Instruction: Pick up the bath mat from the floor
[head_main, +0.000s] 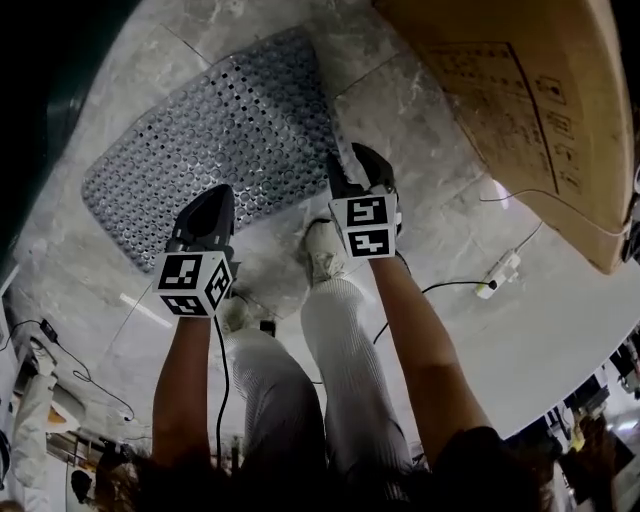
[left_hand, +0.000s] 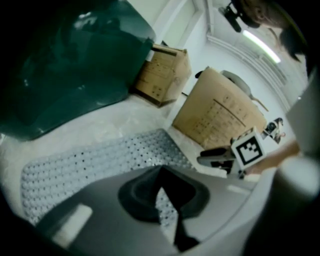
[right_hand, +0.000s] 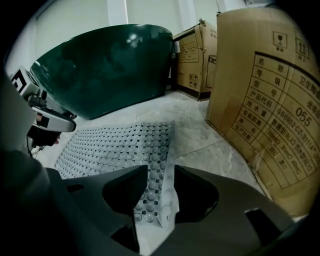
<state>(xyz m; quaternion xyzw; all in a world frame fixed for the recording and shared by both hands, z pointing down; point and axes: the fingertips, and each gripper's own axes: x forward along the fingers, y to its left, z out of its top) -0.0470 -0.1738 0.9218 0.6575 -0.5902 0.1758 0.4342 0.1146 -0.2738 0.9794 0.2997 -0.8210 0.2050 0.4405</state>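
Marble floor fills the head view, with no counter in sight, so places go by the mat's own edges and corners. The bath mat, grey and full of holes, lies flat on the tiles, its long axis running from the near left to the far right, between a dark green tub and a cardboard box. Both tools are at its near long edge: the left gripper about midway along that edge, the right gripper at the near right corner, and the mat stretches away ahead of both. In the left gripper view the jaw tips come together to a point over the mat's near edge, with only a thin wedge of dotted surface showing behind them; whether they pinch any of the mat I cannot tell. In the right gripper view the jaws stand narrowly apart, and the mat's corner strip, its pale edge slightly curled, lies in the gap between them, with the box just beside on the right. The right gripper looks nearer to a hold, since the corner already sits inside its jaws; closing there and lifting along the short edge seems to be the step in hand.
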